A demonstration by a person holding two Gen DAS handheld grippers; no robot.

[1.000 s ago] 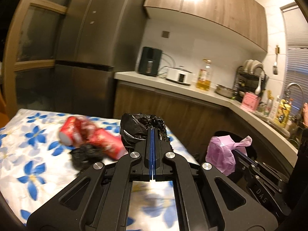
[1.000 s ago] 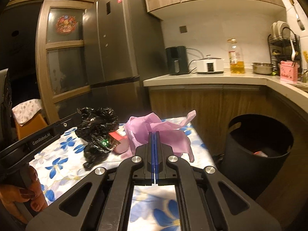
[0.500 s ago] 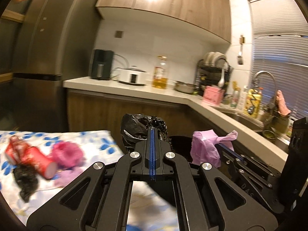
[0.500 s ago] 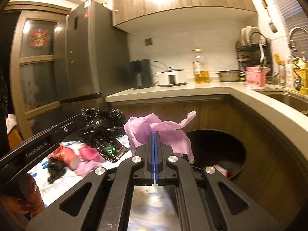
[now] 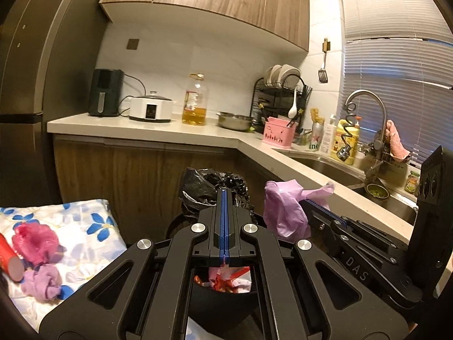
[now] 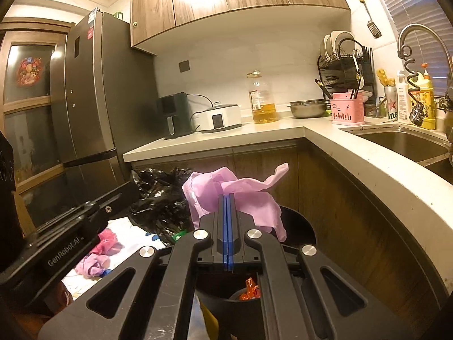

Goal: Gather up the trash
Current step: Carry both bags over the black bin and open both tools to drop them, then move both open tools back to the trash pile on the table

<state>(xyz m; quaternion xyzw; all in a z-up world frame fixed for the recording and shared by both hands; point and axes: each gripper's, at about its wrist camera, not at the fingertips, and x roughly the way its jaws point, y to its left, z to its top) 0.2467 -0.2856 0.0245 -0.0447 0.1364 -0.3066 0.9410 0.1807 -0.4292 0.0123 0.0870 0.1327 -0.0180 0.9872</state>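
My left gripper (image 5: 224,192) is shut on a crumpled black plastic bag (image 5: 203,187) and holds it above the black trash bin (image 5: 220,308). My right gripper (image 6: 226,198) is shut on a crumpled purple plastic bag (image 6: 240,189), also above the bin (image 6: 297,223). The purple bag also shows in the left wrist view (image 5: 283,212), and the black bag in the right wrist view (image 6: 161,198). The bin holds red and pink wrappers (image 5: 226,280). On the floral tablecloth (image 5: 85,226) lie a pink bag (image 5: 34,240), a purple wad (image 5: 42,280) and a red can (image 5: 8,257).
A wooden cabinet with a pale L-shaped counter (image 6: 368,164) curves close behind and right of the bin. A sink (image 6: 402,144) is at the right, a tall fridge (image 6: 93,107) at the left. The counter holds an oil bottle (image 5: 195,102), cooker and dish rack.
Both grippers swung right from over the table to above the bin, each carrying its bag. The table trash slid to the left edge of both views.
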